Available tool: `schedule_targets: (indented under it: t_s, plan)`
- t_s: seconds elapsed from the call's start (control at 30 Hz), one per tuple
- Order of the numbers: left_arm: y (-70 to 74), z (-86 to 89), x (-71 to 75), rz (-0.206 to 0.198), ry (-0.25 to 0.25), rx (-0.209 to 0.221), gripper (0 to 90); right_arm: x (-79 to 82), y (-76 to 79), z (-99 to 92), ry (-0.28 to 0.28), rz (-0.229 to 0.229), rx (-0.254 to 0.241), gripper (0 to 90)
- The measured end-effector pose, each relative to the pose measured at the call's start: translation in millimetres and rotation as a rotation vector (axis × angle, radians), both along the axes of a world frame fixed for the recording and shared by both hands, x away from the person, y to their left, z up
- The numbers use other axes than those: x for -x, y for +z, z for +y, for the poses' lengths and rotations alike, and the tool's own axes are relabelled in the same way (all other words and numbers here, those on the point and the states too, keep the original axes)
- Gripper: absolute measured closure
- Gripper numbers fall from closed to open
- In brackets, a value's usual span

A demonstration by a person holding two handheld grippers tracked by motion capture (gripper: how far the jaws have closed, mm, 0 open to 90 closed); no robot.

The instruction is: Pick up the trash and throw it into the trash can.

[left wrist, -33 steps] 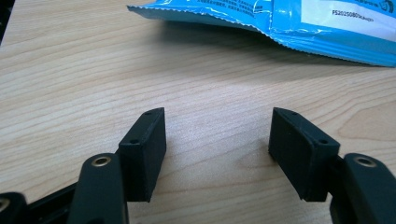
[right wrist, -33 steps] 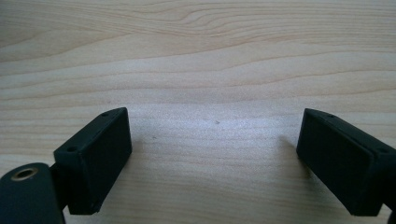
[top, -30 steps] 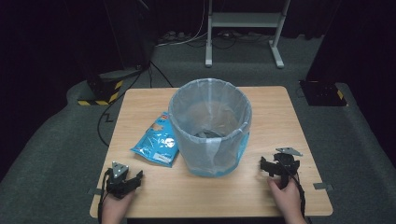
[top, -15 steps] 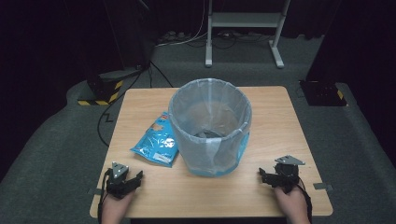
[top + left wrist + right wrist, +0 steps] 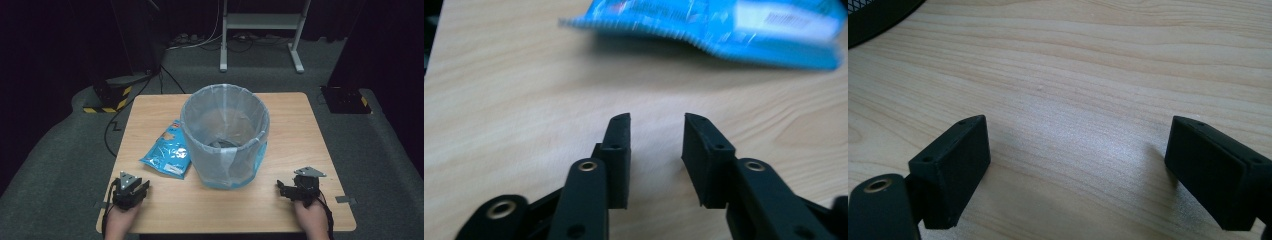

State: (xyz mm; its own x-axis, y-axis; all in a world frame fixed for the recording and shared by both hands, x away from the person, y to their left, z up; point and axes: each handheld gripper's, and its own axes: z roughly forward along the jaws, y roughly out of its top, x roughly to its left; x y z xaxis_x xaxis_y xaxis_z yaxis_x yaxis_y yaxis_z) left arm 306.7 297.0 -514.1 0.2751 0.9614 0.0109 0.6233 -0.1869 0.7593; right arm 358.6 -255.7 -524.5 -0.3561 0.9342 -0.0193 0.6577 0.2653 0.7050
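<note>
Start position, judged: both grippers rest at the near edge of the pale wood-grain table (image 5: 300, 125), nothing held. The left gripper (image 5: 655, 145) has its jaws narrowly parted, aimed at the glossy, crinkled blue snack bag (image 5: 169, 152) lying flat just beside the bin (image 5: 225, 135), a cylinder lined with translucent film. The right gripper (image 5: 1078, 170) is spread wide. Next move is probably a pinch on the bag's serrated edge.
</note>
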Motion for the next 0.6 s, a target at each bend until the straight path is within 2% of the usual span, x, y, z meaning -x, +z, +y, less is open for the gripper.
schedule_targets:
  t_s: [0.07,0.1,0.13,0.17,0.2,0.23,0.27,0.3,0.33,0.4,0.47,0.53,0.6]
  plan:
    - [14.2,0.7,-5.6,-0.041,0.011,-0.021,65.6,0.1,0.0,0.1,0.000,-0.002,0.002,10.9]
    - [23.0,3.8,-11.6,-0.056,0.018,-0.002,64.3,0.2,0.0,0.1,0.000,-0.001,0.001,11.0]
    - [27.3,5.1,-16.0,-0.069,0.032,0.019,60.9,0.1,0.0,0.1,0.000,-0.001,0.000,10.9]
    - [27.3,5.1,-16.0,-0.069,0.032,0.019,58.2,0.1,0.0,0.1,0.000,-0.001,0.000,10.9]
    - [34.4,7.1,-25.4,-0.083,0.046,0.046,58.2,0.1,0.0,0.1,0.001,-0.001,0.000,10.9]
    - [38.3,5.8,-34.6,-0.088,0.044,0.066,52.4,0.0,0.0,0.2,0.001,0.000,-0.001,10.8]
    - [39.3,3.7,-40.9,-0.095,0.044,0.065,49.1,0.0,0.0,0.2,0.002,0.001,-0.001,10.8]
    - [39.3,3.7,-40.9,-0.095,0.044,0.065,44.9,0.0,0.0,0.2,0.002,0.001,-0.001,10.8]
    - [38.5,-0.6,-56.0,-0.079,0.062,0.057,39.2,0.0,0.1,0.2,0.002,0.001,-0.002,10.8]
    - [33.4,-4.2,-70.9,-0.052,0.075,0.032,29.8,-0.1,0.1,0.3,0.004,0.001,-0.002,10.9]
    - [24.3,-6.9,-81.5,-0.029,0.072,0.025,27.2,-0.1,0.1,0.4,0.006,0.002,-0.003,10.8]
    - [12.4,-9.3,-90.4,0.040,0.065,0.017,24.4,-0.1,0.1,0.4,0.006,0.001,-0.002,10.9]
    - [1.5,-10.8,-96.4,0.111,0.061,-0.009,23.0,-0.1,0.1,0.4,0.007,0.001,-0.001,10.9]
